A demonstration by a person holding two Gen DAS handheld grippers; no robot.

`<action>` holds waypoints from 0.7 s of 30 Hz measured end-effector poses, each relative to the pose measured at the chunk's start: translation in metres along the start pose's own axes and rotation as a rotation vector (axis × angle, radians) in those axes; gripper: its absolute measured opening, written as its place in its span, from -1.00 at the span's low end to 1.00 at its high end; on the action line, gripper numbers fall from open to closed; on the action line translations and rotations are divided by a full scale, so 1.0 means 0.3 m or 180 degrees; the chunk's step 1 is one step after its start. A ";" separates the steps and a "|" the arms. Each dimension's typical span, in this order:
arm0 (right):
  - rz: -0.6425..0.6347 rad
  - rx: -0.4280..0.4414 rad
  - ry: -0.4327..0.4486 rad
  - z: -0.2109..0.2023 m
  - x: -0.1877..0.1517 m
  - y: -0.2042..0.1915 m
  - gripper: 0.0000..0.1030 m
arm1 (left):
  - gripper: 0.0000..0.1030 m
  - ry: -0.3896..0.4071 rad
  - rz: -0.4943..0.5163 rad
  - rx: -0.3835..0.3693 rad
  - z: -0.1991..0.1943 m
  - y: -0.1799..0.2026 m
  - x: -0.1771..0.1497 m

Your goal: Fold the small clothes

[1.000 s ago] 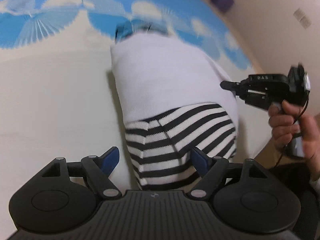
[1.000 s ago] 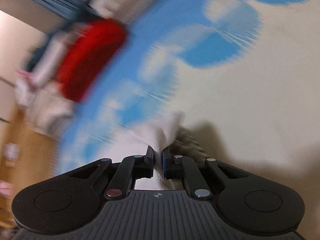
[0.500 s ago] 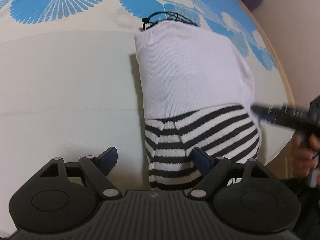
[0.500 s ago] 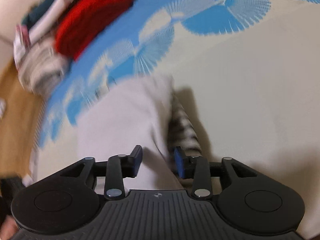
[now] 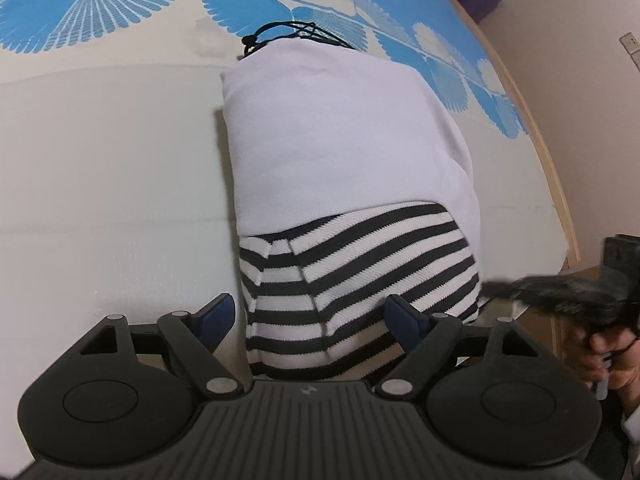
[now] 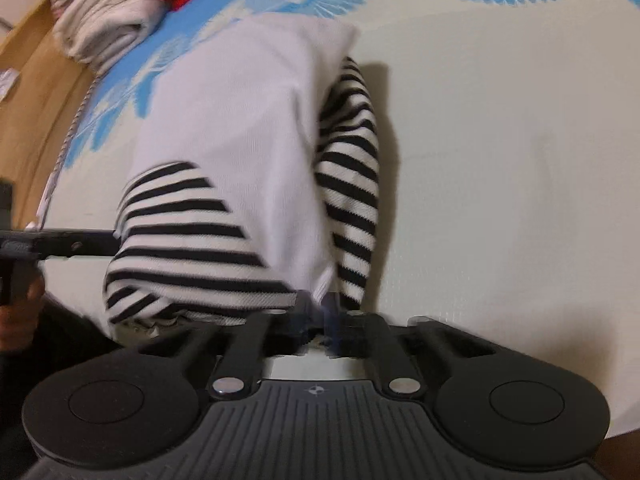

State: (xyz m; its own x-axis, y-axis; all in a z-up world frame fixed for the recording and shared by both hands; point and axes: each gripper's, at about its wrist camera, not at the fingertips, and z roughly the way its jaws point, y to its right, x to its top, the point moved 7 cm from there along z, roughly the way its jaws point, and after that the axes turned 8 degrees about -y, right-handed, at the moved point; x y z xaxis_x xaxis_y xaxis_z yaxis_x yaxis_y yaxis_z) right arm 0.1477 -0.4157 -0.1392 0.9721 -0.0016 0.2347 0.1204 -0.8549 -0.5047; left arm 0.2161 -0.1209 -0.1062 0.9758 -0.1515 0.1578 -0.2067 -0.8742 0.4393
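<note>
My left claw [image 5: 310, 318] hung open over a folded garment [image 5: 344, 184] on a bed [image 5: 108, 160].

Its blue fingertips [image 5: 218, 314] sat either side of the garment's black-and-white striped end, not pinching it. The white part lay folded over the stripes, a black cord [image 5: 280, 32] showing at its far edge. My right claw [image 6: 320, 314] was blurred, its fingers drawn close together at the garment's near hem [image 6: 324, 280]; I could not tell whether they gripped it. Folded clothes [image 6: 108, 20] were piled at the bed's far corner.
</note>
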 end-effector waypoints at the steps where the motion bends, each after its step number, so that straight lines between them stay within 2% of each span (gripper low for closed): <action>1: 0.0028 0.0081 0.0207 -0.055 0.013 -0.002 -0.92 | 0.67 0.0005 -0.0001 -0.0009 -0.001 0.000 0.001; 4: 0.0306 0.0389 0.0760 -0.225 0.035 0.027 -0.92 | 0.67 0.0023 0.0025 -0.0055 -0.008 0.004 -0.001; 6: 0.0370 0.0487 0.0904 -0.288 0.031 0.038 -0.92 | 0.67 0.0005 0.0088 -0.0069 -0.011 0.010 -0.007; 7: 0.0335 0.0433 0.0872 -0.294 0.025 0.041 -0.92 | 0.67 -0.0039 0.0142 -0.0037 -0.004 0.012 -0.014; 8: 0.0241 0.0248 0.0760 -0.279 0.017 0.045 -0.92 | 0.67 -0.0103 0.0203 0.0041 0.009 0.011 -0.019; 10: 0.0151 -0.0190 0.0359 -0.199 -0.005 0.075 -0.92 | 0.70 -0.0290 0.0308 0.0309 0.053 -0.002 -0.038; 11: 0.0131 -0.0348 0.0164 -0.151 -0.017 0.080 -0.92 | 0.71 -0.0369 0.0320 0.0369 0.071 -0.007 -0.047; 13: -0.0015 -0.0565 -0.0143 -0.076 -0.041 0.066 -0.92 | 0.71 -0.0399 0.0368 0.0402 0.080 -0.001 -0.051; 14: -0.0057 -0.0627 -0.0202 -0.059 -0.042 0.059 -0.92 | 0.71 -0.0373 0.0386 0.0410 0.073 0.003 -0.049; 16: -0.0047 -0.0678 -0.0230 -0.050 -0.033 0.052 -0.92 | 0.70 -0.0299 0.0348 0.0330 0.051 0.008 -0.039; 19: 0.0004 -0.0727 -0.0263 -0.045 -0.026 0.060 -0.92 | 0.69 -0.0059 0.0278 -0.0038 -0.007 0.034 -0.013; 21: 0.0014 -0.0777 -0.0300 -0.041 -0.032 0.069 -0.93 | 0.69 -0.0066 0.0268 -0.0145 -0.009 0.041 -0.009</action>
State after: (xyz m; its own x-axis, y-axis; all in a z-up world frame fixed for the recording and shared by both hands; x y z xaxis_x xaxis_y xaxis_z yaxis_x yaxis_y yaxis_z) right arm 0.1383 -0.4397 -0.1418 0.9883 0.0328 0.1488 0.0749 -0.9549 -0.2874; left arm 0.2107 -0.1300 -0.0990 0.9560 -0.2333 0.1777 -0.2905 -0.8362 0.4651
